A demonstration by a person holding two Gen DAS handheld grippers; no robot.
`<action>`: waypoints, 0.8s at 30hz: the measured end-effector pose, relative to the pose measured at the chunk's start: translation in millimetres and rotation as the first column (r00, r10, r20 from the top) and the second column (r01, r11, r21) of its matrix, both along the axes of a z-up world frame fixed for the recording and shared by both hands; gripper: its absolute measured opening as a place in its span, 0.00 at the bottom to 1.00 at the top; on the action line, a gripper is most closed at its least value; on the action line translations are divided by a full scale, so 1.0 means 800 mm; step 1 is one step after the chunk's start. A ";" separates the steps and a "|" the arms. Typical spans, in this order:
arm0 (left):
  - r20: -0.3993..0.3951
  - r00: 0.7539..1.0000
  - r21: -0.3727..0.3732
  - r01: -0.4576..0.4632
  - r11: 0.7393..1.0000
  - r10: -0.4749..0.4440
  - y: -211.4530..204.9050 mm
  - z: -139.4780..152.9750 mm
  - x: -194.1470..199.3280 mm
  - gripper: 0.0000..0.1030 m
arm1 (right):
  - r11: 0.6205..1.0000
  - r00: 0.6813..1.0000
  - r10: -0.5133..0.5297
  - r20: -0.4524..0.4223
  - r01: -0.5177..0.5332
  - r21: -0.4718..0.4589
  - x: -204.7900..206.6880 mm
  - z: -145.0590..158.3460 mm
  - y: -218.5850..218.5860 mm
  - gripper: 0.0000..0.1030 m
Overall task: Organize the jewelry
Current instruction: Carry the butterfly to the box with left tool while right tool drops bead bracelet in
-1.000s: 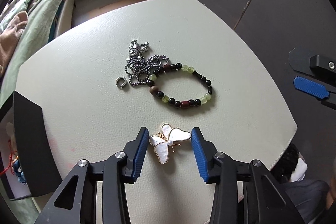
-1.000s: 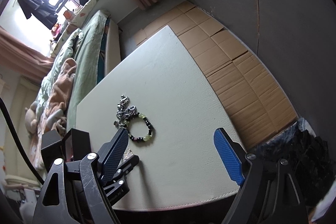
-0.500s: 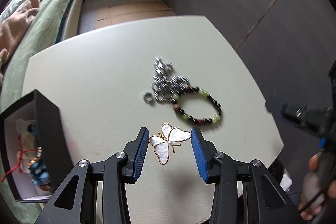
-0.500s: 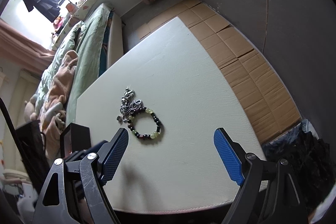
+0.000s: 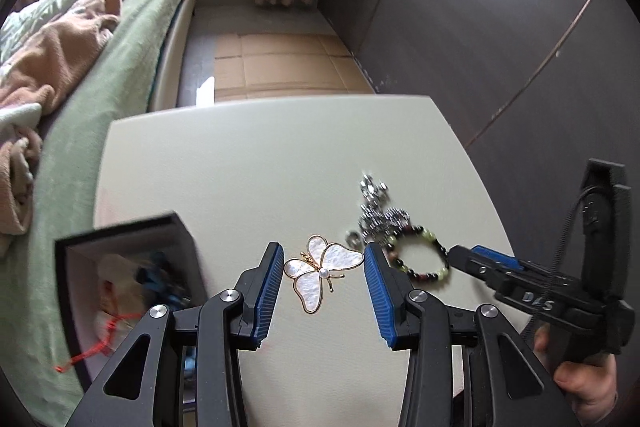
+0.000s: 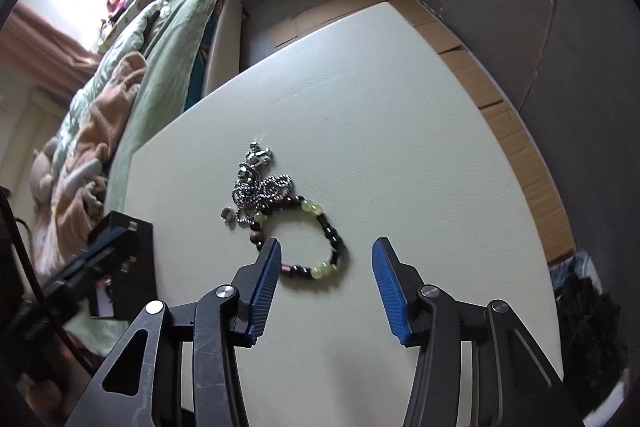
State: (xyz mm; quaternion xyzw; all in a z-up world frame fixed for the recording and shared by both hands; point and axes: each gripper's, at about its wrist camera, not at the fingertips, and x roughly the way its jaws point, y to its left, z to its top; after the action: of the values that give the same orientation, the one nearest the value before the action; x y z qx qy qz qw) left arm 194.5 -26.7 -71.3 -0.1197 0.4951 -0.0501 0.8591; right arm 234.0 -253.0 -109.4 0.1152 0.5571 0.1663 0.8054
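My left gripper (image 5: 323, 259) is shut on a white and gold butterfly brooch (image 5: 320, 271) and holds it above the pale table (image 5: 248, 163). A black jewelry box (image 5: 120, 287) with beads and a red cord inside stands at the left, also seen in the right wrist view (image 6: 124, 259). A beaded bracelet (image 6: 316, 239), a silver chain necklace (image 6: 260, 187) and a small ring (image 6: 227, 215) lie together mid-table. My right gripper (image 6: 325, 259) is open and empty, just above the bracelet's near side. It shows in the left wrist view (image 5: 492, 263).
A bed with green bedding and a tan blanket (image 5: 60, 67) runs along the table's left side. A dark wall (image 5: 480, 27) stands on the right. Cardboard sheets (image 5: 280, 67) cover the floor beyond the table's far edge.
My left gripper has lifted the brooch off the table and swung left toward the box. My right gripper has moved in closer over the bracelet.
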 end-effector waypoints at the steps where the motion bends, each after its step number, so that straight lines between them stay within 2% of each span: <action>1: 0.006 1.000 -0.002 -0.005 1.000 0.005 0.005 0.003 0.000 0.42 | 1.000 1.000 0.010 0.005 -0.010 -0.012 0.004 -0.001 0.005 0.46; 7: 0.025 0.999 -0.019 -0.026 0.999 0.026 0.029 0.012 0.005 0.42 | 0.994 0.999 0.053 -0.011 -0.054 -0.099 0.024 -0.016 0.028 0.34; 11: 0.027 0.999 -0.040 -0.041 0.998 0.043 0.043 0.016 0.010 0.42 | 0.983 0.997 0.079 0.019 -0.074 -0.169 0.028 -0.013 0.040 0.29; 13: 0.029 0.998 -0.053 -0.054 0.997 0.055 0.052 0.021 0.009 0.42 | 0.968 0.994 0.102 0.034 -0.091 -0.236 0.024 -0.013 0.047 0.20; 15: 0.036 0.997 -0.060 -0.064 0.996 0.066 0.059 0.026 0.006 0.42 | 0.959 0.991 0.126 0.035 -0.113 -0.261 0.021 -0.012 0.051 0.10; 20: 0.050 0.994 -0.056 -0.092 0.994 0.095 0.080 0.038 -0.002 0.42 | 0.975 0.993 0.120 -0.003 -0.118 -0.187 0.014 -0.008 0.040 0.09; 24: 0.053 0.993 -0.054 -0.104 0.993 0.106 0.098 0.046 -0.012 0.42 | 0.990 0.994 0.105 0.035 -0.102 -0.098 0.001 0.014 0.030 0.09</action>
State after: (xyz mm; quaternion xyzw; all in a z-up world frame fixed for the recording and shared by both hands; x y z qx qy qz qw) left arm 184.8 51.8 -34.6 -0.1660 0.4625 -0.0208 0.8707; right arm 234.6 -229.3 -98.6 0.0439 0.5533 0.1832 0.8114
